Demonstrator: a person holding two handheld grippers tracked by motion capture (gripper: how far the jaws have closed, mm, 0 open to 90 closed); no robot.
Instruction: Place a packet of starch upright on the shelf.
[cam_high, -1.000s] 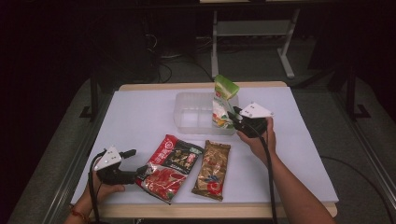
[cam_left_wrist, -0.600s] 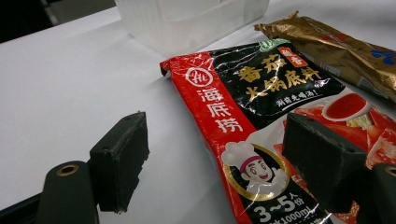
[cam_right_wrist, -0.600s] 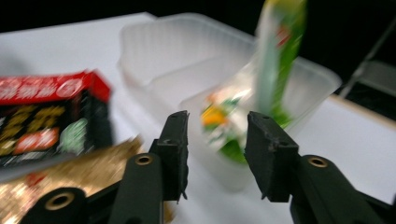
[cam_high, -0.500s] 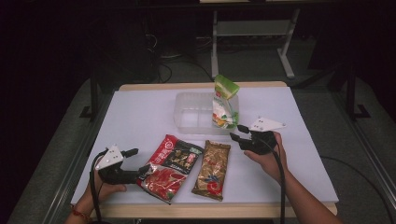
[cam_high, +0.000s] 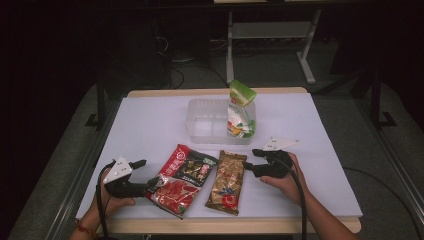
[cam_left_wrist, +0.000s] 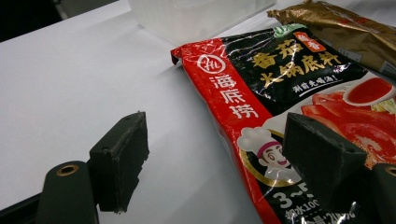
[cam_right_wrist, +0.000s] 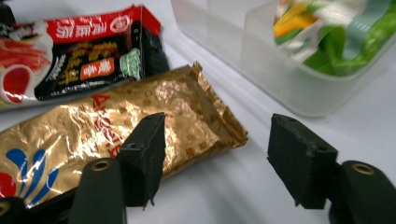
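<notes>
The right claw sits low over the white table, just beside the upper right corner of the gold packet; its jaws have just been opening and now stand wide, with bare table between them. In the right gripper view the crimped end of the gold packet lies beside the left-hand jaw, whose tip overlaps its edge in that view (whether it touches I cannot tell); the other jaw stands clear over the table, near the wall of the clear plastic box.

The left claw rests at the near left of the table, at the lower edge of the red and black sauce packet; its jaws are spread wide. In the left gripper view one jaw hangs over the printed face of the sauce packet and the other over bare table beside it; the packet's edge lies between them, and neither pad visibly presses on it.

The two packets lie flat and side by side in front of the box, the gold one to the right; their long edges come close, though contact is hard to tell. The clear plastic box stands farther back, mid-table; a green and white pouch stands upright in its right end, leaning a little and rising above the rim.
</notes>
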